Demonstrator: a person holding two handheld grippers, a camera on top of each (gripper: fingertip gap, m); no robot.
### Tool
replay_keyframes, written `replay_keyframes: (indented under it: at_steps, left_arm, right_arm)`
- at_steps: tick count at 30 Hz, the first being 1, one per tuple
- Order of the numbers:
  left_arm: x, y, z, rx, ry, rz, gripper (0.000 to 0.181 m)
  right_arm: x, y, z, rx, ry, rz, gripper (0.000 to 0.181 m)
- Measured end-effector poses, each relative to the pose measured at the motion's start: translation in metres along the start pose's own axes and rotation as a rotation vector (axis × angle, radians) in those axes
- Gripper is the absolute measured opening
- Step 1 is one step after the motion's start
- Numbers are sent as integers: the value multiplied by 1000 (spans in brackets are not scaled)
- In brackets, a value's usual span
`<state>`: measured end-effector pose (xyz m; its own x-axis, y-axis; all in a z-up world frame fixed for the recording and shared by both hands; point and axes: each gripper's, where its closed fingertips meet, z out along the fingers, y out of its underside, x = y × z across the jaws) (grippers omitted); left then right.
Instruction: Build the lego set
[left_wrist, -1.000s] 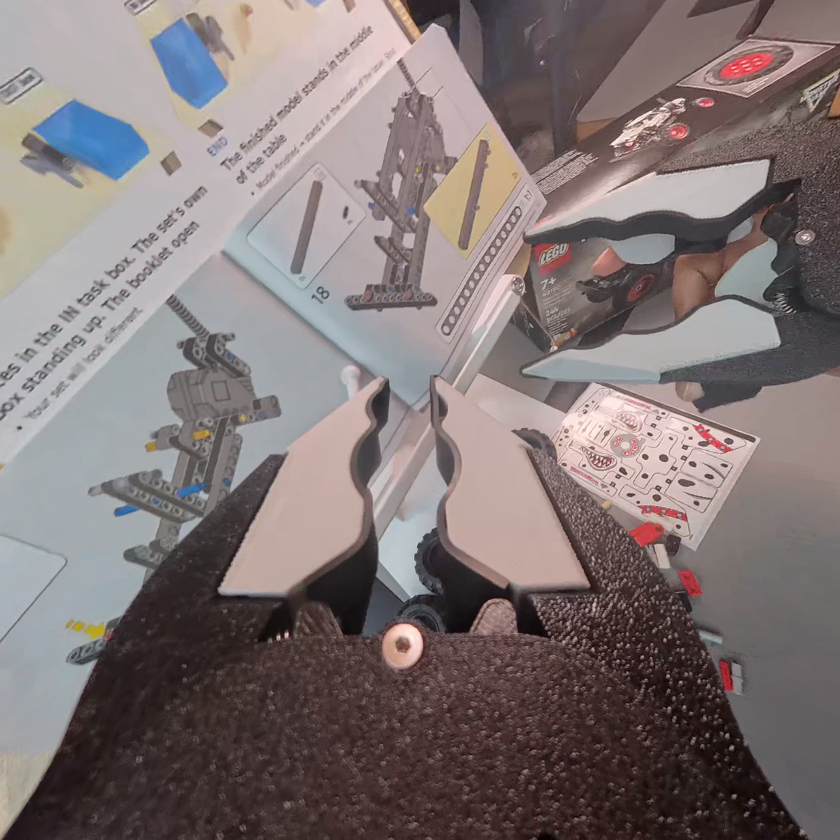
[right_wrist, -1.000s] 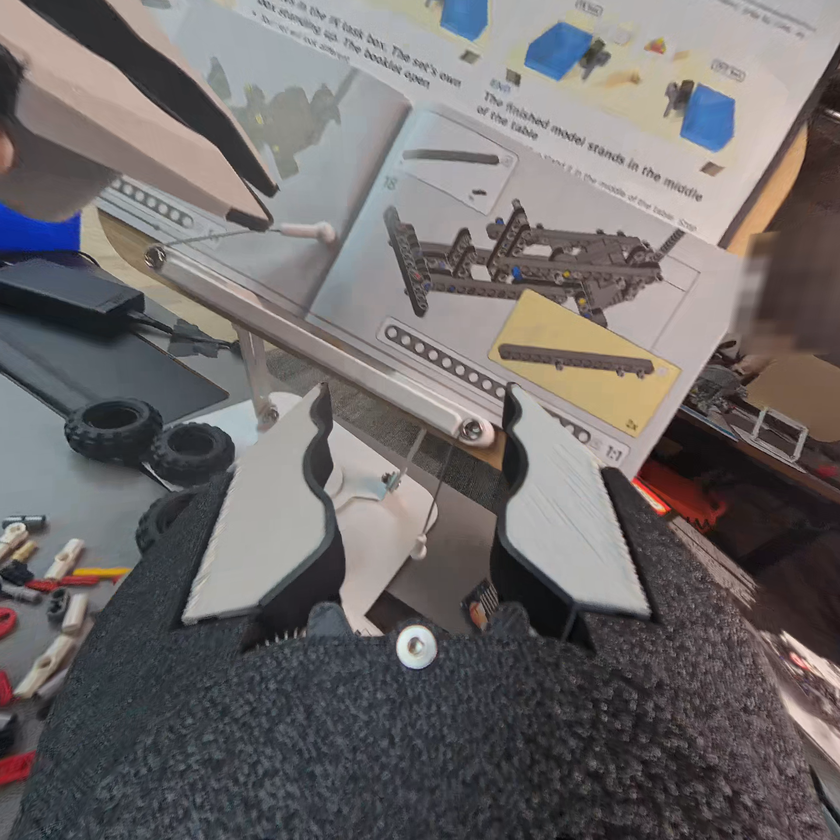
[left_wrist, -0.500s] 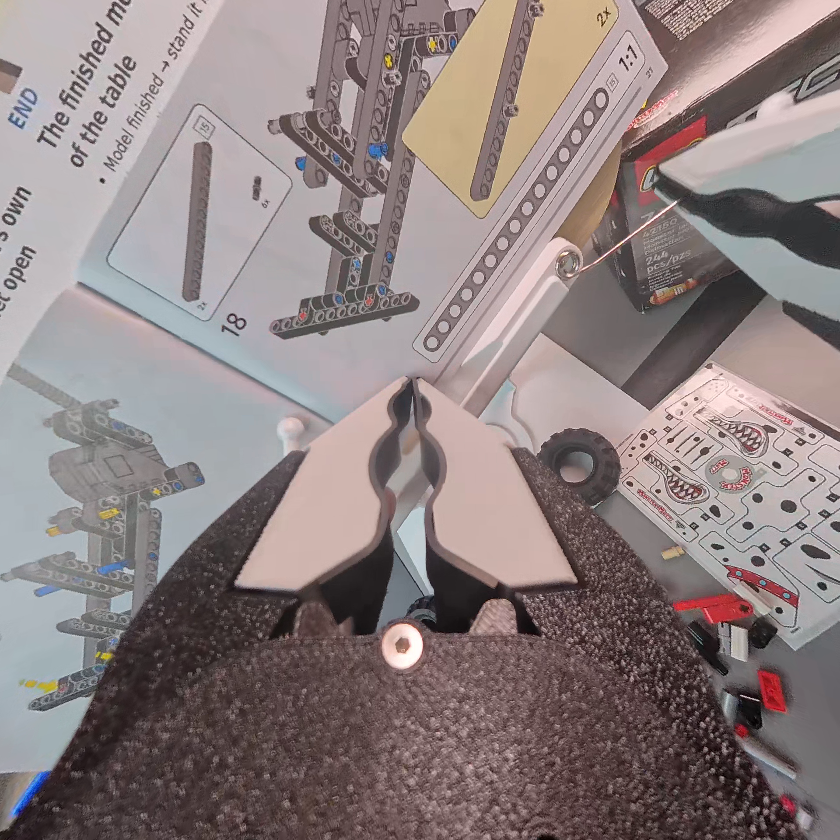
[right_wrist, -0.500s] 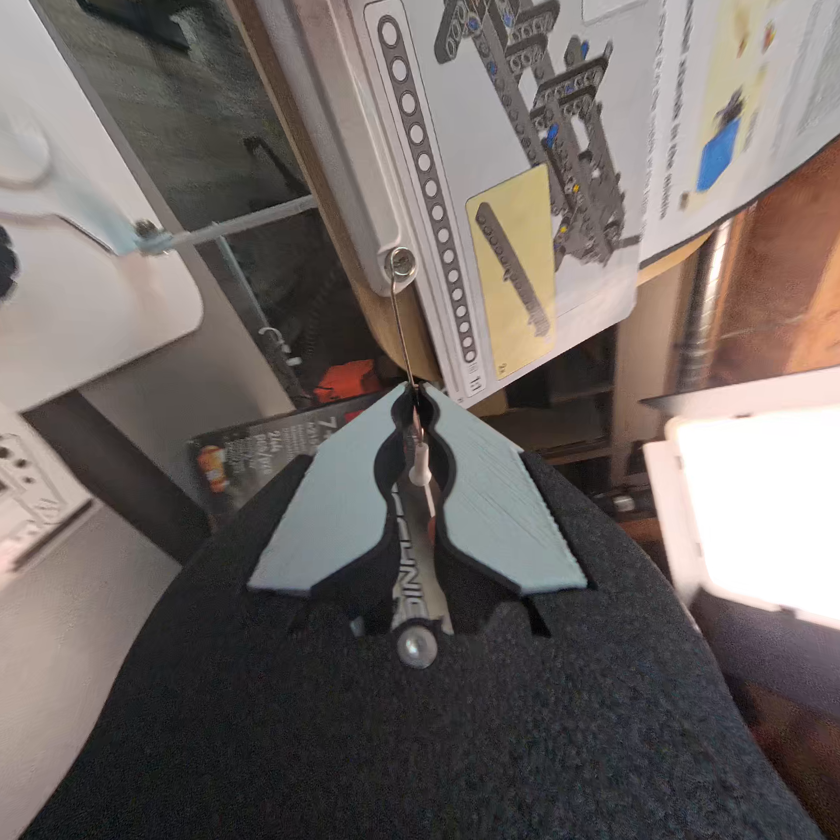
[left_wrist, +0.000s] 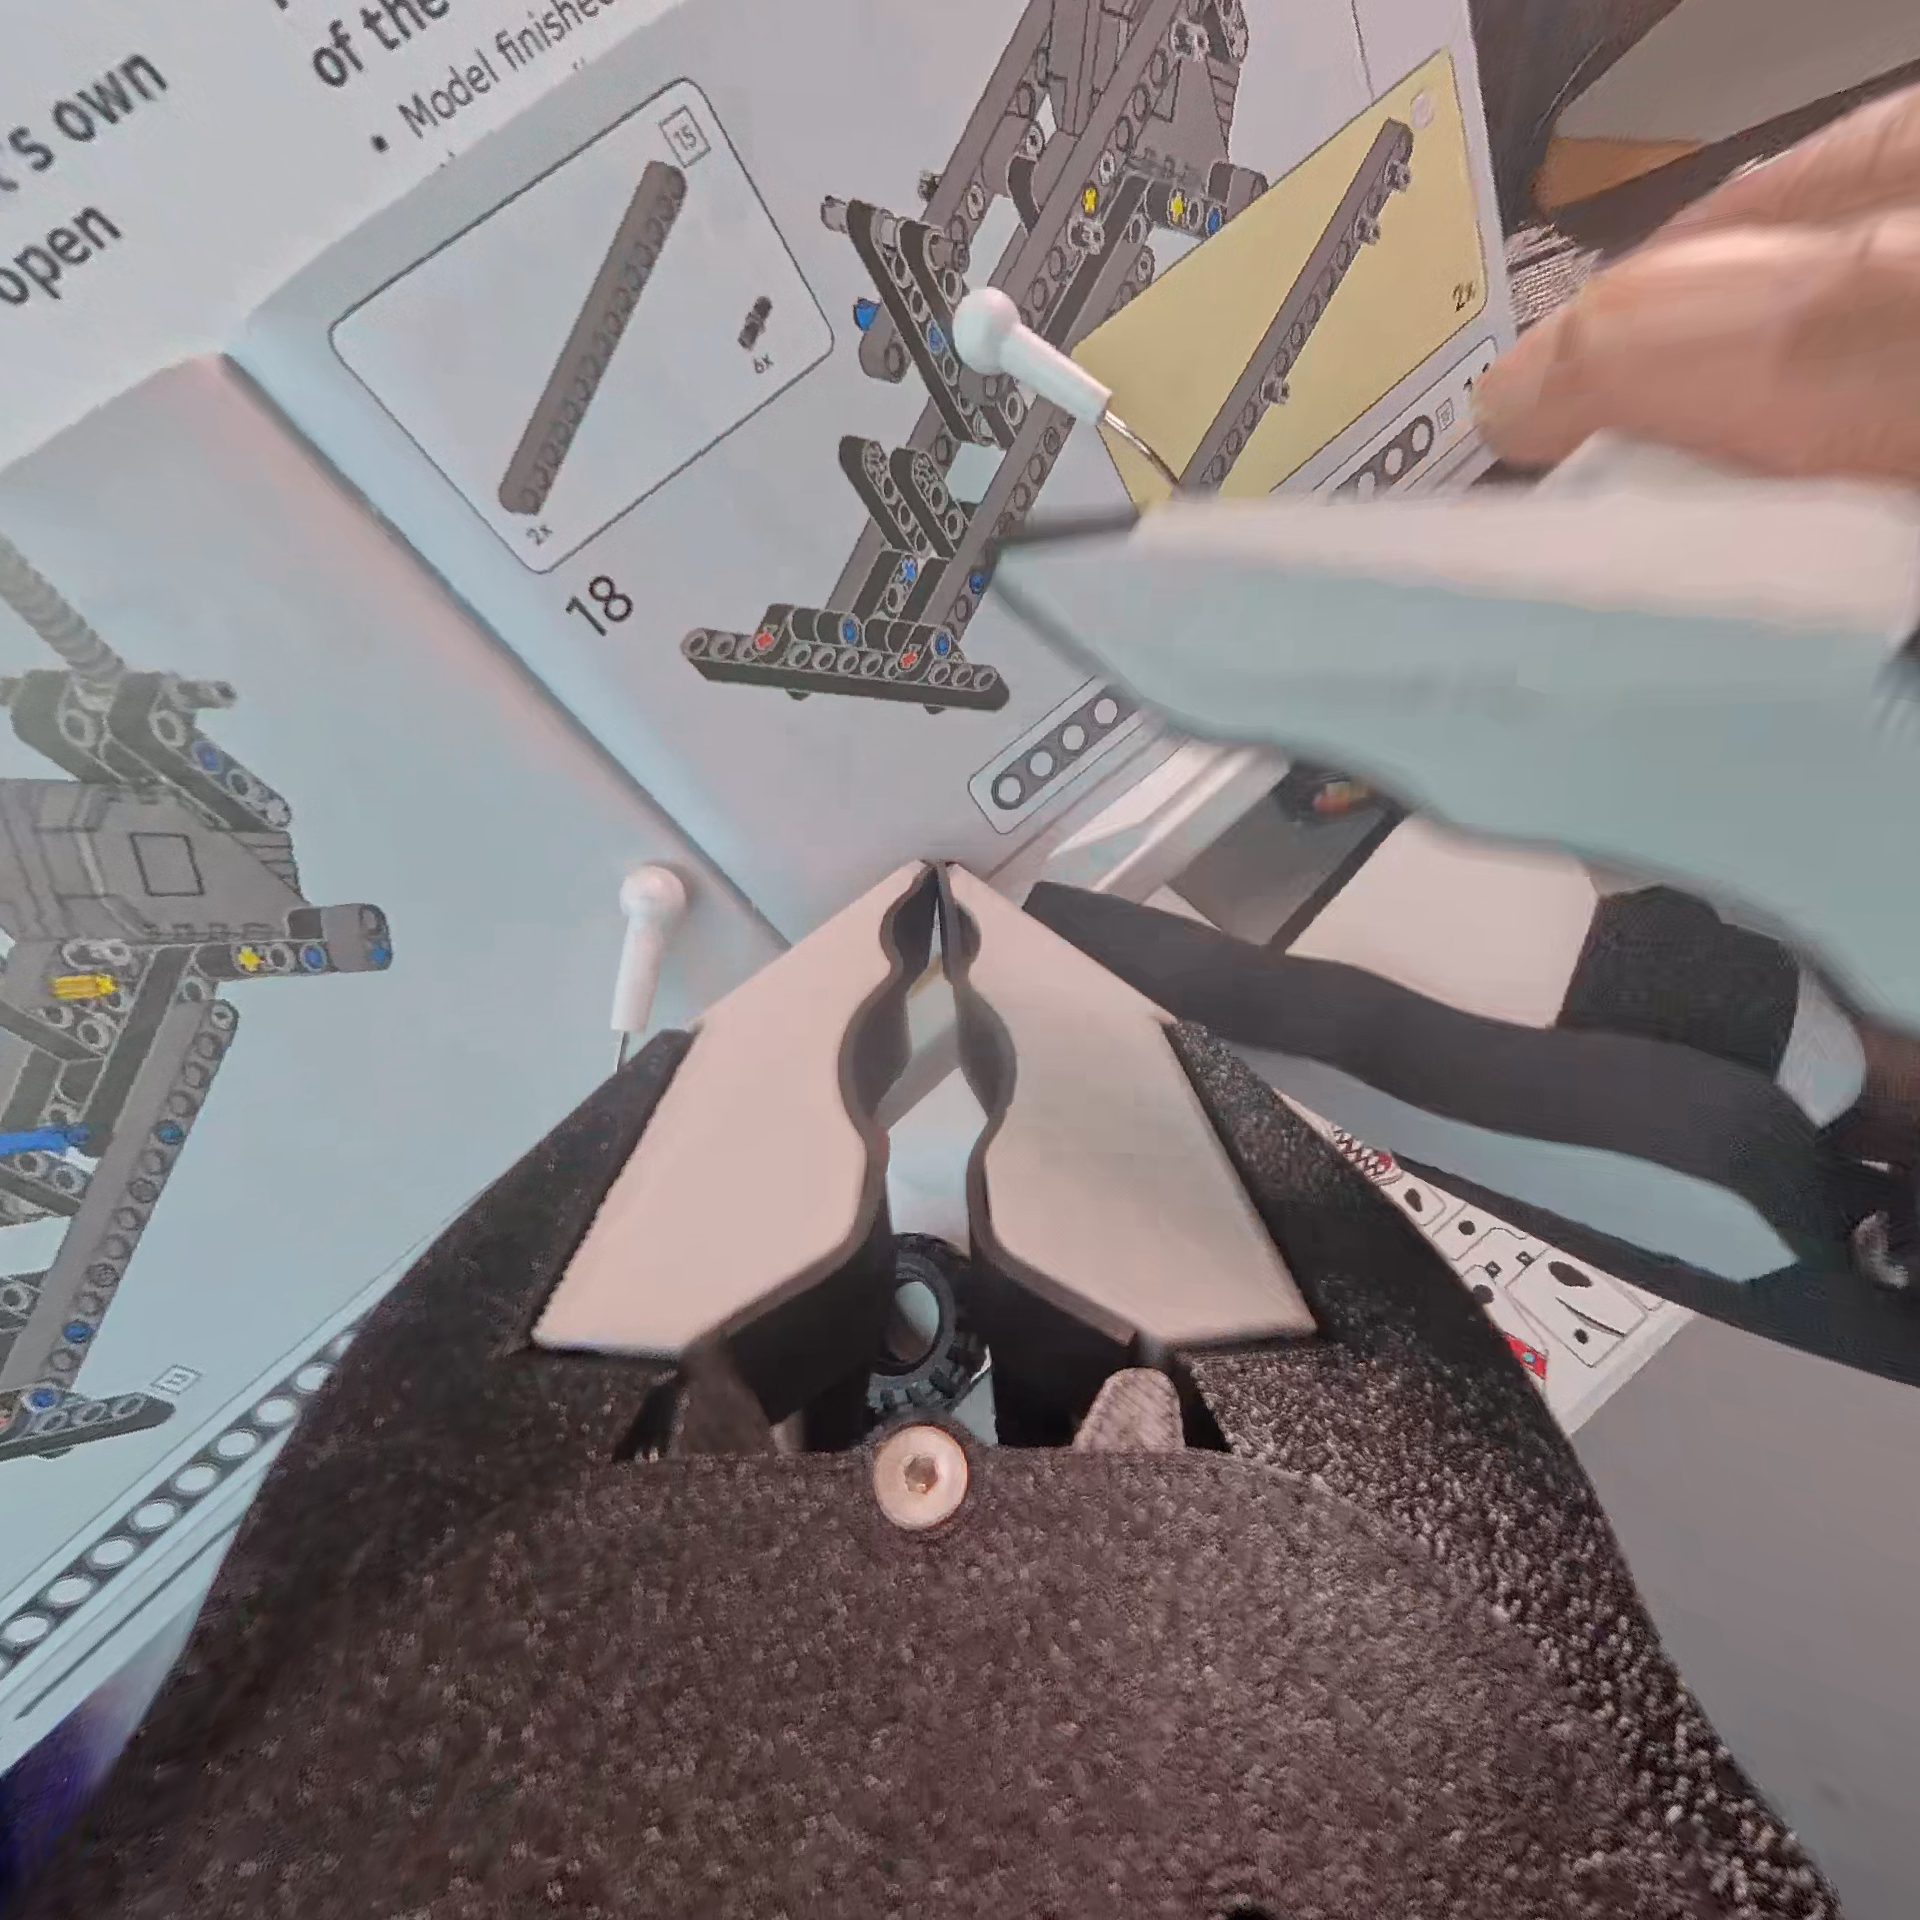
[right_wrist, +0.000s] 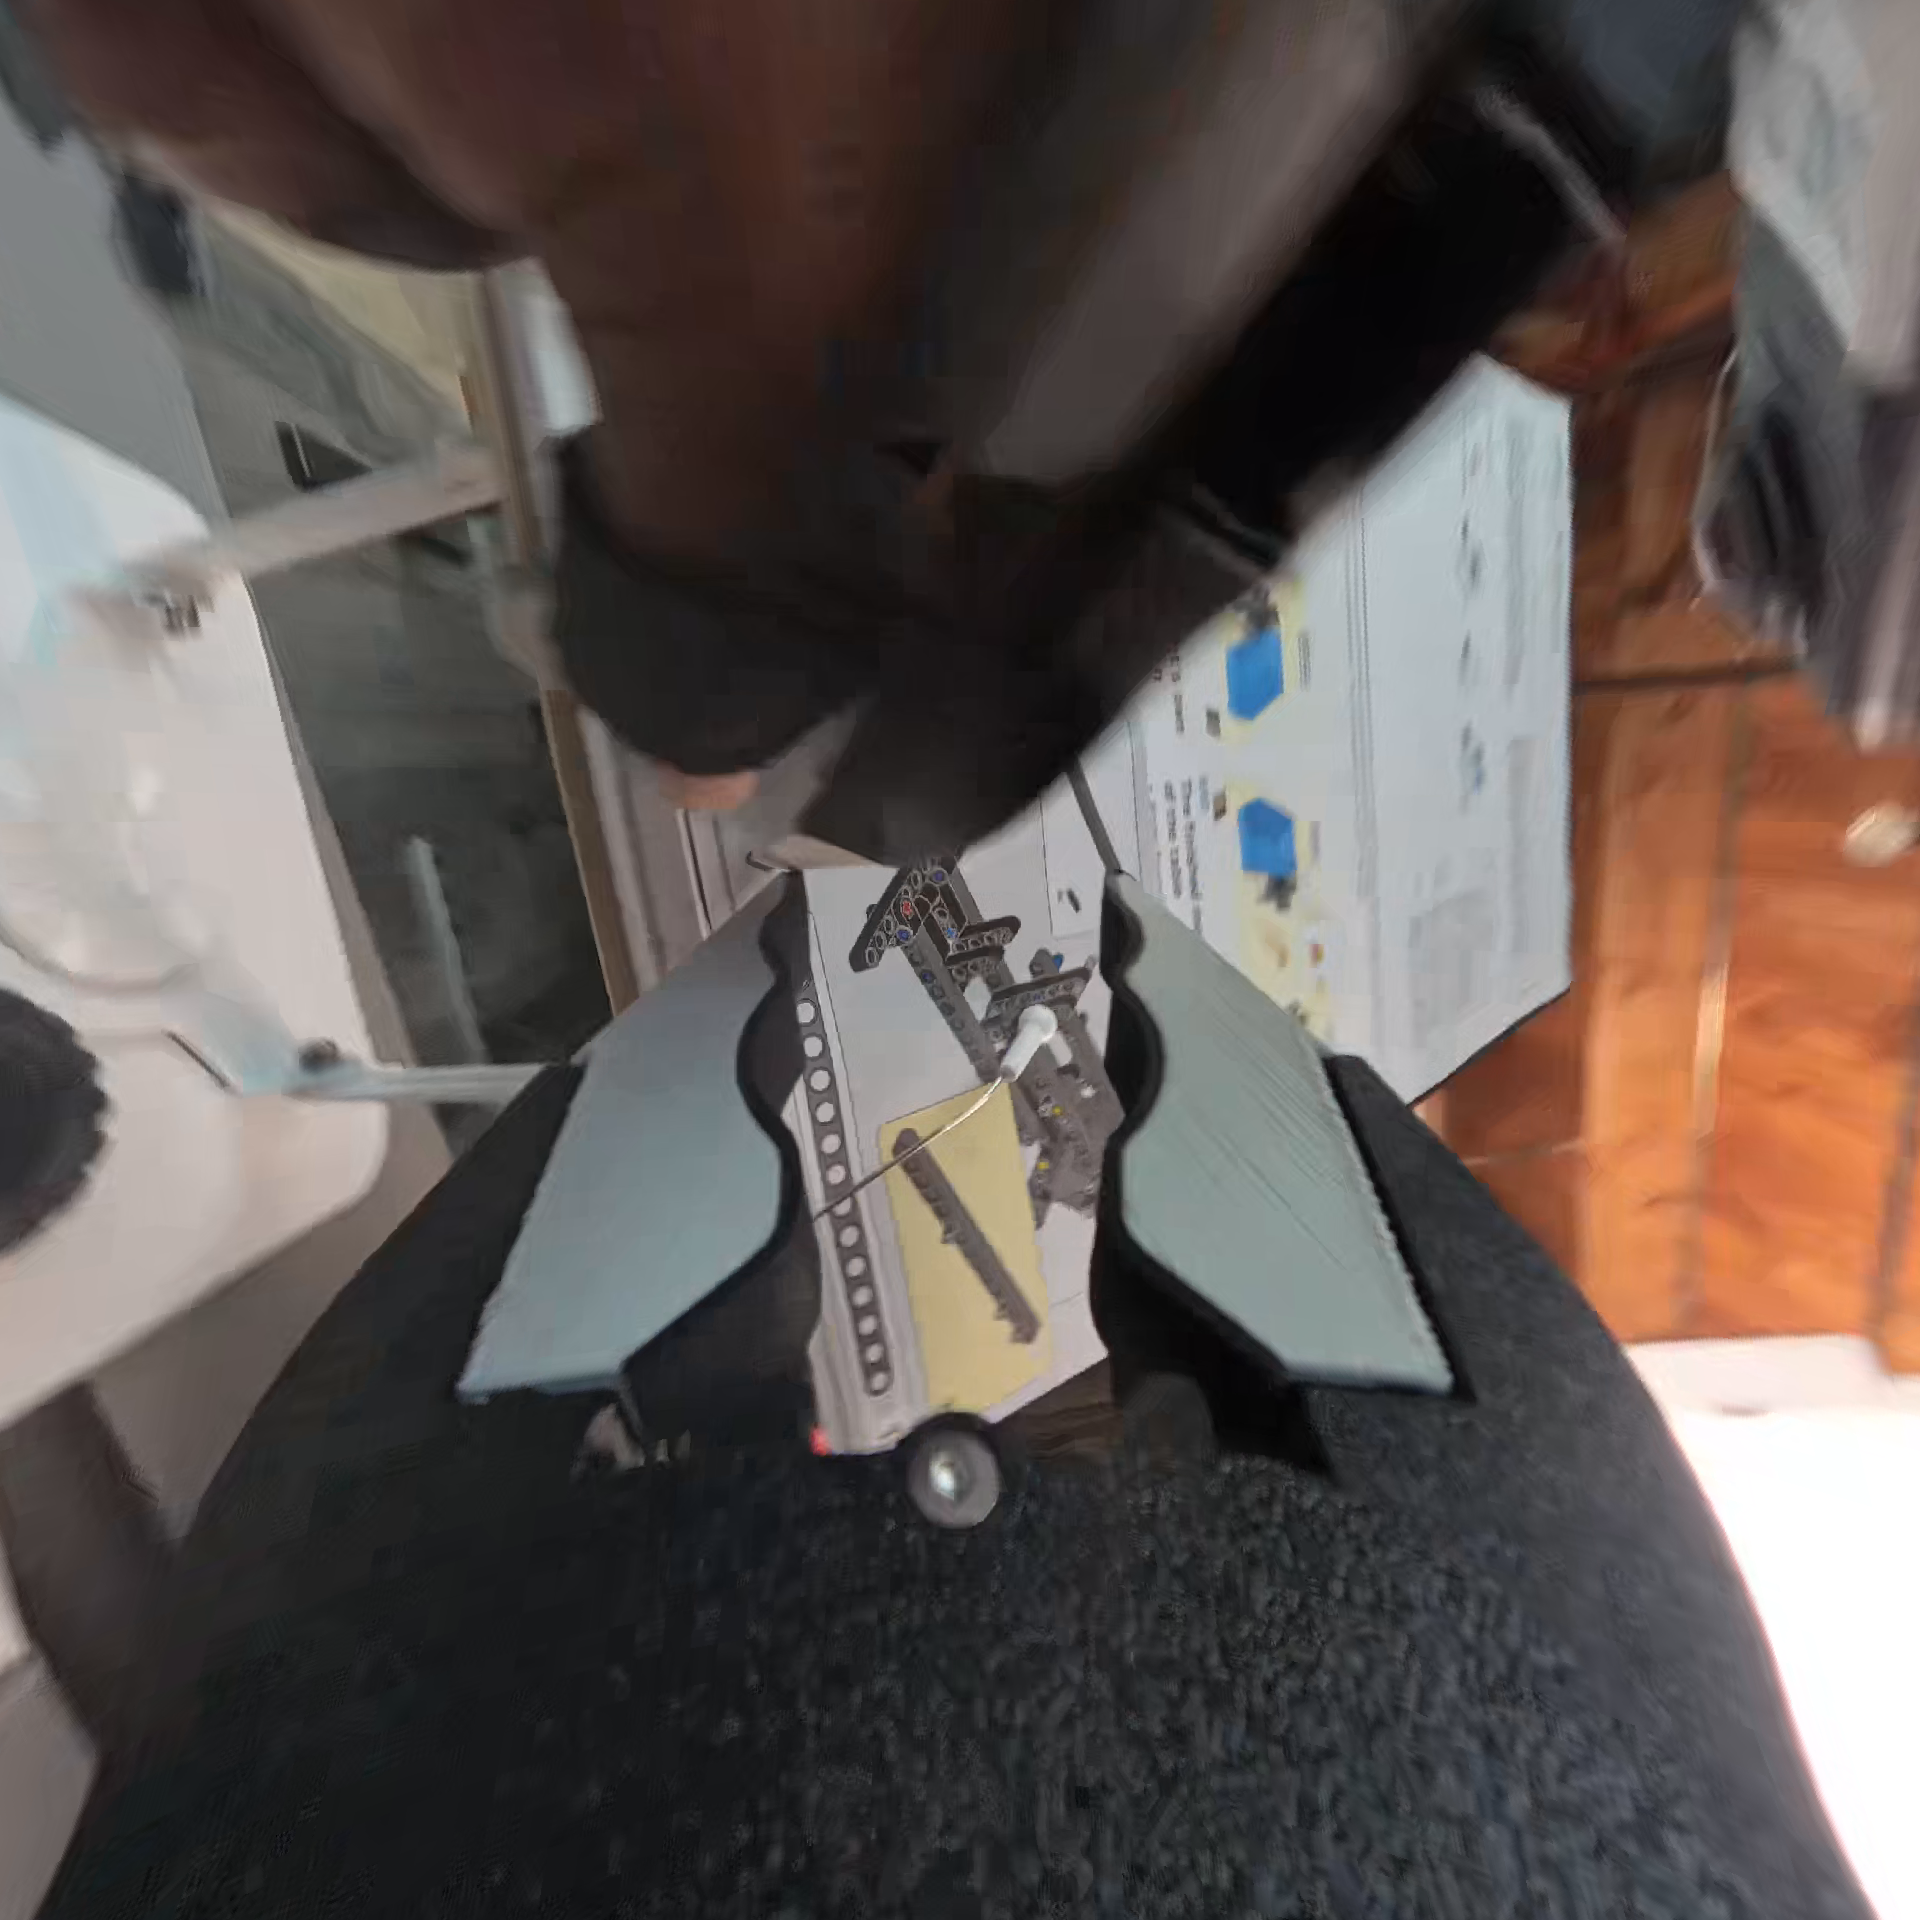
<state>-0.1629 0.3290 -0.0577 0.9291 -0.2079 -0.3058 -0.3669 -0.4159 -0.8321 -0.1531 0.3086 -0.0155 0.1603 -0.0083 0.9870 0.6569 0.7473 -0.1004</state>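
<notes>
The open instruction booklet (left_wrist: 520, 779) stands on a white book stand. My left gripper (left_wrist: 935, 878) is shut at the booklet's lower edge, by the fold, and seems to pinch the stand's front ledge (left_wrist: 1174, 800). My right gripper (right_wrist: 945, 899) is open and empty in front of the right page (right_wrist: 966, 1247). It also shows, blurred, in the left wrist view (left_wrist: 1018, 727). A wire page holder with a white tip (left_wrist: 997, 332) lies across the right page, between the right fingers (right_wrist: 1034, 1034). A second white-tipped holder (left_wrist: 644, 935) lies on the left page.
A black tyre (left_wrist: 920, 1320) lies under my left gripper and a sticker sheet (left_wrist: 1507, 1247) to its right. A hand (left_wrist: 1714, 291) is at the upper right. The stand's white base (right_wrist: 156, 1091) and a tyre (right_wrist: 31, 1122) are at the left, wooden furniture (right_wrist: 1714, 935) behind.
The right gripper let go of the wire page holder and opened; the holder now rests on the right page. The left gripper closed fully at the booklet's lower edge.
</notes>
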Motion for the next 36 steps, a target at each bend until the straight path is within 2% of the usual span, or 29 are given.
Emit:
replay_keyframes:
  at_steps: [3, 6, 7, 8, 9, 10, 13, 15, 19, 21, 23, 24, 27, 29, 31, 36]
  left_arm:
    - [-9, -1, -14, 85, 16, -83, 4]
    - [-28, -1, -26, 160, -51, -111, 3]
    - [-29, 2, -25, 149, -47, -115, 3]
    - [-26, 8, -21, 114, -21, -120, 4]
    - [-23, 14, -17, 82, -4, -122, 3]
    - [-23, 18, -13, 74, -13, -118, 2]
    - [-25, 19, -11, 110, -36, -123, 2]
    - [-25, 20, -12, 122, -22, -136, 2]
    - [-24, 23, -15, 120, 19, -157, 2]
    - [-28, 17, -25, 202, 21, -175, 4]
    - [-39, 11, -43, 310, 2, -244, 6]
    - [-46, 11, -52, 360, -12, -287, 6]
    - [-76, 22, -79, 465, -105, -394, 12]
    - [-97, 36, -90, 479, -186, -427, 17]
    - [-111, 47, -97, 471, -229, -460, 22]
    - [-132, 57, -110, 457, -294, -476, 19]
  right_arm:
    - [25, 34, -6, -70, 21, 555, 55]
    - [9, 81, 1, -226, -57, 1005, 56]
    - [-1, 85, 5, -243, -114, 1075, 42]
    - [-6, 83, 9, -225, -150, 1099, 36]
    - [-7, 75, 11, -183, -176, 1042, 14]
    - [-13, 59, 11, -128, -234, 953, 1]
    - [-36, 29, 6, -31, -281, 513, 1]
    - [-38, 26, 4, 19, -223, 314, 0]
    - [-36, 30, 5, -29, -271, 468, 4]
    - [-29, 26, 0, -6, -234, 515, 14]
    - [-18, 29, -10, 1, -192, 642, 25]
    - [-11, 38, -14, -22, -154, 743, 27]
    - [0, 90, -23, -185, -5, 1010, 20]
    - [-15, 115, -20, -279, -20, 1046, 24]
    - [-16, 117, -15, -244, -27, 1062, 23]
    - [-18, 123, -4, -267, -82, 1000, 17]
